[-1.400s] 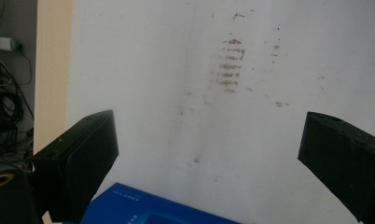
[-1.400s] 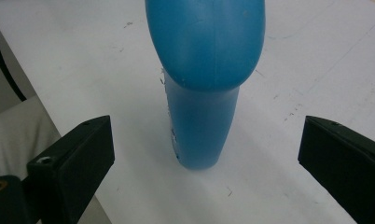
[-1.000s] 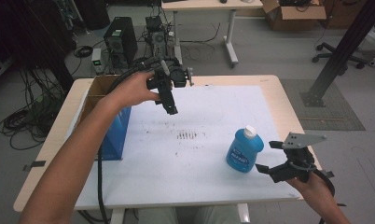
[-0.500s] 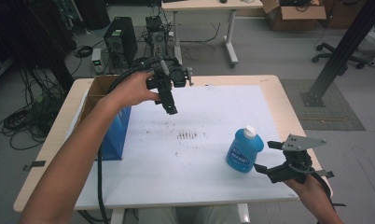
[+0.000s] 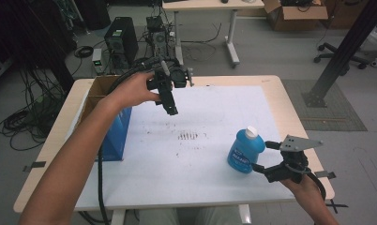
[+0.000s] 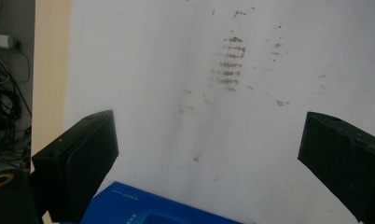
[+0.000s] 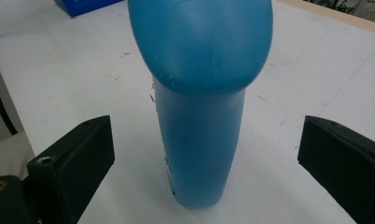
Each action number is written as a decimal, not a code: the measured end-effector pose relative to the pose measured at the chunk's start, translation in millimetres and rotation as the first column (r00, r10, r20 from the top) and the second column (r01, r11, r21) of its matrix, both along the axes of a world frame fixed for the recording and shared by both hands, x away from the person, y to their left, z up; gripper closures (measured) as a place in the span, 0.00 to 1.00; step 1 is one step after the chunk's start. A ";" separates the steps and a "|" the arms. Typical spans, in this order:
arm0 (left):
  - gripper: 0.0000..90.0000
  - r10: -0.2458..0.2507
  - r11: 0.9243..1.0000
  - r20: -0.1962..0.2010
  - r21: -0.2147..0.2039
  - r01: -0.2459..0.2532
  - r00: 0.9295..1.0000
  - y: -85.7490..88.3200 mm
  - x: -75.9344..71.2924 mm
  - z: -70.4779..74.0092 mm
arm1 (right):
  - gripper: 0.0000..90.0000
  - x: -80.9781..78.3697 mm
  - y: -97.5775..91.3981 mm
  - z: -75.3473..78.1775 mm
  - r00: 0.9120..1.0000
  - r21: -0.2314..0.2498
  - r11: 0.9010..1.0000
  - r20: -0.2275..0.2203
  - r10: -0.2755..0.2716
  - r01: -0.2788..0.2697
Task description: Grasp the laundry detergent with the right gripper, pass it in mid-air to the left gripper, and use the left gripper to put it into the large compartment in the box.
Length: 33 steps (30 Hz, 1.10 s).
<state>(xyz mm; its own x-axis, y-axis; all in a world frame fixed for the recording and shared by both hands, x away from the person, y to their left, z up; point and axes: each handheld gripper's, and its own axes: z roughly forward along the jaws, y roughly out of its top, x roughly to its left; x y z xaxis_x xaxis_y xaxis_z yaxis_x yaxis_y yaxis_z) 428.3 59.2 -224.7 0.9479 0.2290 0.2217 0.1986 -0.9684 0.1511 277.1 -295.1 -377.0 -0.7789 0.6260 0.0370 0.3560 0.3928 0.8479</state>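
Note:
A blue plastic bottle (image 5: 244, 152) with a white cap stands upright on the white table sheet (image 5: 200, 112) at the right front. My right gripper (image 5: 263, 156) is open just to its right, one jaw on each side of the bottle's near edge. In the right gripper view the bottle (image 7: 202, 93) rises between the wide-apart jaws of the right gripper (image 7: 206, 140), and neither touches it. My left gripper (image 5: 170, 107) hangs above the table's back left, pointing down. It is open over bare sheet in the left gripper view (image 6: 206, 144).
A blue box (image 5: 117, 133) stands at the table's left, with an open cardboard box (image 5: 98, 89) behind it. The blue box's top (image 6: 148, 212) shows below the left jaws. Dark smudges (image 5: 189, 136) mark the sheet's middle. Office clutter, cables and a desk stand beyond the table.
My right gripper has crept slightly left toward the bottle. The left gripper and the bottle have stayed where they were.

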 end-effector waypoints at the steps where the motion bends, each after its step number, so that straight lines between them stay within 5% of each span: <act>1: 0.06 0.000 1.000 0.000 -0.001 0.000 1.000 0.1 0.0 -0.3 | 0.04 0.5 0.4 -0.6 1.000 0.003 1.000 0.002 -0.001 0.001; 33: 0.06 0.007 1.000 -0.004 0.001 -0.007 1.000 2.9 0.3 -2.4 | 0.05 16.4 19.9 -14.6 1.000 0.041 0.999 0.025 0.016 -0.017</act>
<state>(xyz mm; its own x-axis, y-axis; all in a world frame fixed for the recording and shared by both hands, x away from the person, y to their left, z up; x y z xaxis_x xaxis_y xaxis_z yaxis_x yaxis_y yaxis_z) 428.6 62.0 -227.2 0.9472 0.2349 0.2184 0.2055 -0.9673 0.1489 293.5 -275.1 -391.6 -0.7902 0.6113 0.0435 0.3289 0.3631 0.8718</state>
